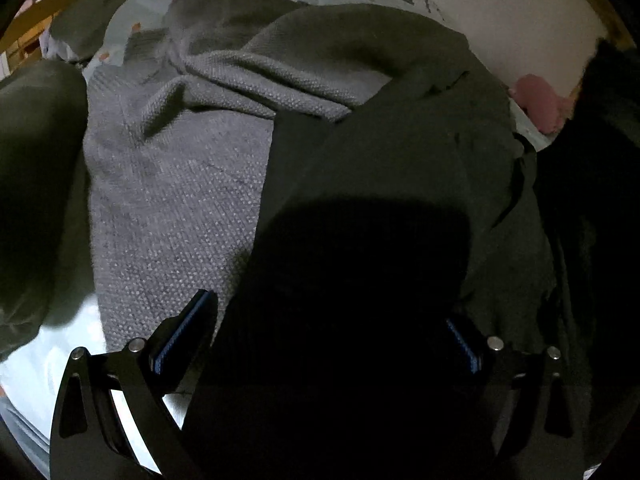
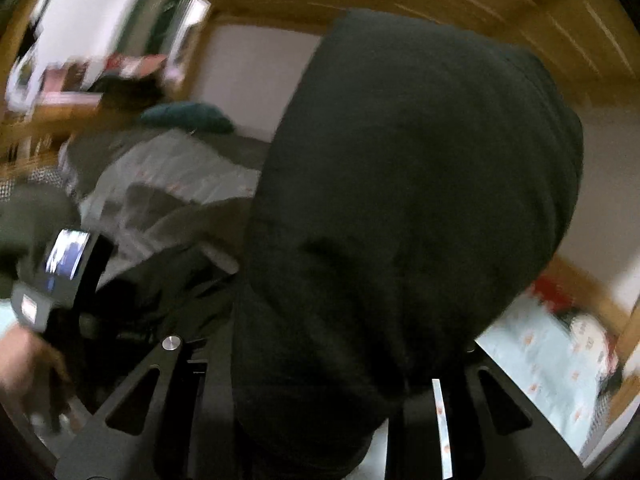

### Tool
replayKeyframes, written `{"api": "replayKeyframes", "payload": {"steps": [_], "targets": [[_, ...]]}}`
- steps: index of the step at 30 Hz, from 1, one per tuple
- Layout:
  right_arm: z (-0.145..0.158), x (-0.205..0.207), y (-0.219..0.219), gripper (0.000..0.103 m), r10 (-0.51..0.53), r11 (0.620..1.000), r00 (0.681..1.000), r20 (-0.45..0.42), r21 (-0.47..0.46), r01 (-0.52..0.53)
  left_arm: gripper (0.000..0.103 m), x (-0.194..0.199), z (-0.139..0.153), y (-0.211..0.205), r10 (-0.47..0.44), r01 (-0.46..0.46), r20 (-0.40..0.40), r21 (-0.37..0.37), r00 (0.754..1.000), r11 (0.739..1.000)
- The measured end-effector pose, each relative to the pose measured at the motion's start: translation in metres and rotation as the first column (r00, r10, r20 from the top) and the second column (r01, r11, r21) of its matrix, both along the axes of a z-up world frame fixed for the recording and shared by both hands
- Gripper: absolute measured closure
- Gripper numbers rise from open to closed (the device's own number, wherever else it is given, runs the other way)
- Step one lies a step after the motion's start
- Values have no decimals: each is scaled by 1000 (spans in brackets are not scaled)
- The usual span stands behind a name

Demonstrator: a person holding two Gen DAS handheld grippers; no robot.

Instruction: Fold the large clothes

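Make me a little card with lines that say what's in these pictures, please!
place: a bed with a pale patterned sheet
big clothes: dark garment, draped over a grey knitted garment
left hand-held gripper: jaws apart, dark cloth bunched between them; grip unclear
right hand-held gripper: dark cloth hangs between its jaws, raised above the bed
other things: pink item by the wall; teal pillow
sharpness: right view blurred

dark green-black garment (image 1: 400, 160) at 3 o'clock of a grey knit blanket (image 1: 172, 208) with pale dotted weave; pale blue bedsheet (image 2: 536, 344) with small orange motifs; blue gripper pads (image 1: 180, 336).
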State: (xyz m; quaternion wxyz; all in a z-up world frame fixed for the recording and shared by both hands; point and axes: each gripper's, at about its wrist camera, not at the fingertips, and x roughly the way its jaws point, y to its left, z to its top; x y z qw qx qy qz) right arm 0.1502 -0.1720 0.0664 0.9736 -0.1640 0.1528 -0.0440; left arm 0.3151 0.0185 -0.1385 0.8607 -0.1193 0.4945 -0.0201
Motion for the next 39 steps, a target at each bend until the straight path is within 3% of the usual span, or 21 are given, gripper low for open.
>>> {"api": "replayKeyframes", "payload": {"steps": [6,10,13,17,19,21,25,27,29,32,34,37,39], "targets": [[-44,-3,61,75,42,962,996,-77,-266,-61,5,-11,5,3,4,-5,-20,-55,1000,998],[-80,0,93,66,44,929,987,-157,-356,-98,5,-26,46,27,96,-91,79,-69,992,993],[-90,1,109,64,24,922,983,-180,-376,-91,5,-27,62,29,61,-62,70,10,996,998],[-101,1,115,62,6,902,978,-207,-421,-94,5,-29,57,42,-6,5,24,39,1000,999],[-93,-1,107,62,14,923,975,-222,-371,-98,6,-33,60,46,-48,47,7,19,999,999],[-81,0,96,62,18,950,972,-236,-300,-91,6,-48,68,60,-75,74,-7,-56,997,996],[-78,0,95,62,28,941,971,-238,-321,-106,6,-82,104,94,14,-9,59,-86,998,996],[-88,-3,107,60,28,918,970,-241,-378,-121,6,-88,126,101,43,-32,108,-99,993,995],[-105,-8,125,52,38,881,964,-262,-447,-156,6,-92,154,95,20,0,172,-114,985,993],[-133,-11,143,46,-8,811,957,-290,-562,-163,6,-95,197,59,-87,121,277,-108,957,987],[-140,-10,150,46,-26,799,951,-309,-578,-167,6,-93,216,26,-181,215,324,-73,929,974],[-151,-13,157,47,-30,761,950,-311,-623,-180,6,-76,235,-39,-366,378,352,36,861,925],[-156,-18,159,47,-21,746,953,-301,-639,-186,6,-60,240,-66,-430,423,354,102,831,901]]}}
